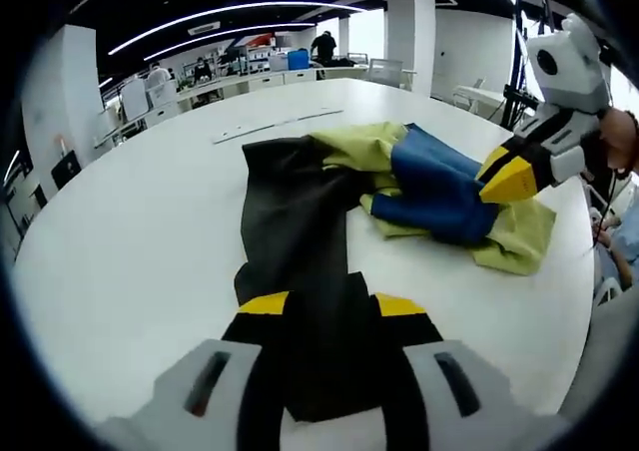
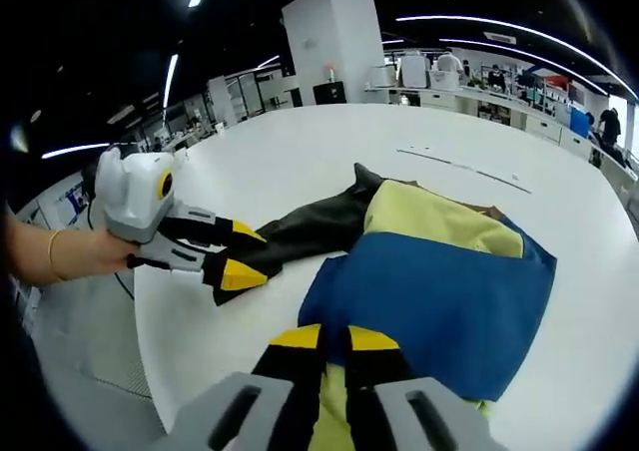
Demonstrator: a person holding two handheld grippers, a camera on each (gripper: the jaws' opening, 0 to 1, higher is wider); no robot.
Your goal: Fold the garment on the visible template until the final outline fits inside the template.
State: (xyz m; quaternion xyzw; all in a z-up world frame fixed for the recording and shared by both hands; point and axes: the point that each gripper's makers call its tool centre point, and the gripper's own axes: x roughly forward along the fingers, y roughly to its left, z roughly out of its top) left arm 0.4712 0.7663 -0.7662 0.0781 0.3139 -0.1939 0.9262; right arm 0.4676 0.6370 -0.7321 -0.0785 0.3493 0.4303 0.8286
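A garment with black, yellow-green and blue panels lies crumpled on the white table. Its black part (image 1: 290, 212) runs toward my left gripper (image 1: 331, 306), which is shut on that black cloth between its yellow-tipped jaws. The blue panel (image 1: 429, 187) and the yellow-green cloth (image 1: 519, 236) lie at the right, where my right gripper (image 1: 509, 180) comes in and grips them. In the right gripper view the right gripper (image 2: 334, 339) is shut on the near edge of the blue panel (image 2: 439, 301), with yellow-green cloth under it. The left gripper (image 2: 238, 256) holds the black sleeve (image 2: 310, 229) at the left. Thin template lines (image 1: 275, 125) mark the table behind the garment.
The round white table (image 1: 130, 231) has wide bare surface left of the garment, and its edge curves close on the right. A hand (image 2: 60, 256) holds the left gripper beyond the table's edge (image 2: 150, 311). A white pillar (image 2: 334, 42), desks and distant people stand behind.
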